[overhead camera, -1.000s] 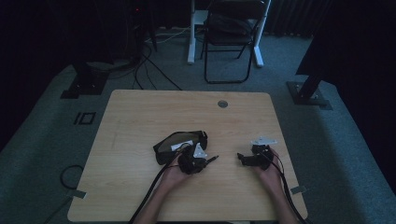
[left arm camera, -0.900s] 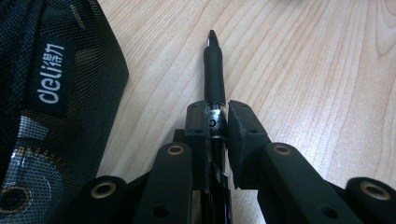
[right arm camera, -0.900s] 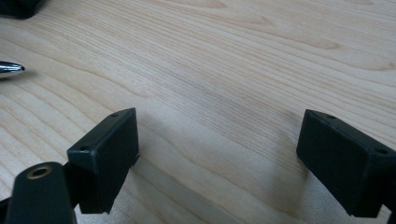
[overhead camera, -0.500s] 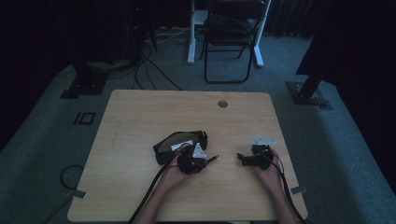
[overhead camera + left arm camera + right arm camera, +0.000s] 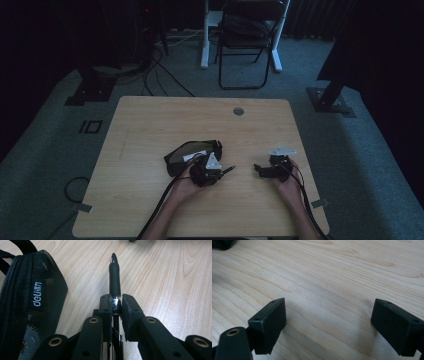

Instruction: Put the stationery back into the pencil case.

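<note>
Two grippers over one wooden table (image 5: 150, 130), dim room.

High view: left gripper (image 5: 223, 171) sits just right of a black mesh pouch (image 5: 192, 154), near the table's middle, toward the person's edge. A black pen (image 5: 227, 170) pokes out of it, tip pointing right, away from the pouch. Right gripper (image 5: 257, 169) is well right of the pouch, apart from the left one, pointing left toward the pen tip. Both forearms come in from the near edge, cables trailing back along them. Grey three-cornered plates visible on top of both grippers. Small round grommet (image 5: 238, 111) near the table's far edge. Folding chair (image 5: 250, 35) on the carpet beyond that edge, with cables on the floor off to its left.

Left gripper view: left gripper (image 5: 116, 305) pinching the pen (image 5: 114, 277) across its barrel, pads tight on both sides, just behind the rubber grip. Grip section and silver tip stick out past the pads, low over the wood; can't tell if the tip touches. Pouch (image 5: 27, 307) just left of the pen, white "deli" label facing up, zip edge and strap at upper left. Not touching the pen.

Right gripper view: right gripper (image 5: 328, 317) spread wide, nothing between the pads, bare wood (image 5: 332, 272) under them. Dark corner at top left, can't identify.
</note>
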Action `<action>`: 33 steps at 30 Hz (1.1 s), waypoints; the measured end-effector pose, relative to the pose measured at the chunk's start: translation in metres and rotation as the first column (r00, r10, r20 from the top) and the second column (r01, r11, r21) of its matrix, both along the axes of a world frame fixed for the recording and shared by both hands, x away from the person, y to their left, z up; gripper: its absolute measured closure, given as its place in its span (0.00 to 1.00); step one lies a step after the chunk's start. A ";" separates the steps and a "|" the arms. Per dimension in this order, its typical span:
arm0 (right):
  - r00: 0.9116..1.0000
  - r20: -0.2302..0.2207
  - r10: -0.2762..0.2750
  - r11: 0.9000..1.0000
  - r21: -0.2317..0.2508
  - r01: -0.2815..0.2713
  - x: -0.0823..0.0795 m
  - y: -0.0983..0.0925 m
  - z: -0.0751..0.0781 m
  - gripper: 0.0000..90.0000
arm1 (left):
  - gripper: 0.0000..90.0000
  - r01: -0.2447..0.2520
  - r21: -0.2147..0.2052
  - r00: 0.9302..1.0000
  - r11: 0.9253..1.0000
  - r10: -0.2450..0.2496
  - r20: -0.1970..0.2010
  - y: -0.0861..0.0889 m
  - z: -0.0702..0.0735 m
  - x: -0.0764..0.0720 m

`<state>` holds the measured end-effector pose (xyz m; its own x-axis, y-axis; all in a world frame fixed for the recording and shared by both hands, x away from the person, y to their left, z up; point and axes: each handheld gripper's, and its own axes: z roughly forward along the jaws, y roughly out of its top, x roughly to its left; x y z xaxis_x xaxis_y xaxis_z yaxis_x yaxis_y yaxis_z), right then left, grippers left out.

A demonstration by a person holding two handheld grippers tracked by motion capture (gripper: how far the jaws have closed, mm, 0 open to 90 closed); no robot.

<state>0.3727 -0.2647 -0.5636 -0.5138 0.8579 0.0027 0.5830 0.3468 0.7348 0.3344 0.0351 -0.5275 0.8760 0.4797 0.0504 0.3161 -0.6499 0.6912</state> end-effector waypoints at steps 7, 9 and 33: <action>1.000 0.000 0.000 1.000 0.000 0.000 0.000 0.000 0.000 0.14 | 0.88 0.005 -0.007 1.000 1.000 -0.005 0.003 0.001 0.004 -0.001; 1.000 0.000 0.000 1.000 0.000 0.000 0.000 0.000 0.000 0.14 | 0.88 0.005 -0.011 1.000 1.000 -0.005 0.004 0.001 0.006 -0.002; 1.000 0.000 0.000 1.000 0.000 0.000 0.000 0.000 0.000 0.14 | 0.88 0.039 -0.034 0.999 0.999 -0.039 0.019 0.004 0.023 -0.008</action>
